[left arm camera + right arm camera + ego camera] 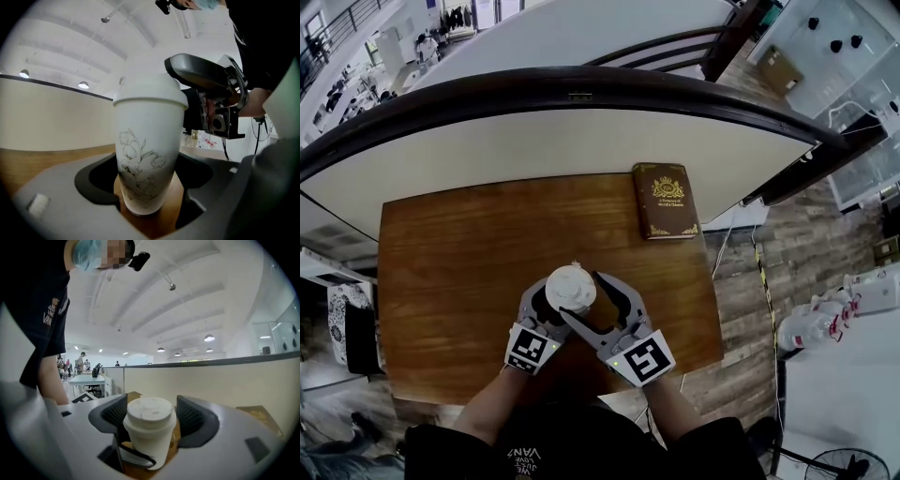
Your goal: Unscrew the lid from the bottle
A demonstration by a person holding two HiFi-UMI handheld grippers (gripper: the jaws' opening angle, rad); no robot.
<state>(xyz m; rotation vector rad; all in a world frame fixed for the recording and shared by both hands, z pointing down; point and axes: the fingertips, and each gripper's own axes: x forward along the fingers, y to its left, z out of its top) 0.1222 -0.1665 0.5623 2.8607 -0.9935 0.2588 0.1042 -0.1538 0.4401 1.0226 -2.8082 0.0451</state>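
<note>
A white bottle [147, 154] with a faint flower drawing stands upright on the wooden table [459, 262], near its front edge. Its white lid [571, 289] is on top. My left gripper [150, 197] is shut on the bottle's lower body, one jaw on each side. My right gripper [151, 420] is up at the lid [151, 412], open, and a gap shows between each ribbed pad and the lid. In the head view the left gripper [553, 309] comes in from the lower left and the right gripper [581, 294] from the lower right.
A brown book [665, 201] with gold print lies at the table's far right corner. A curved white partition with a dark rim [581, 141] stands behind the table. The person's forearms reach in from the near edge. Wood floor and cables lie to the right.
</note>
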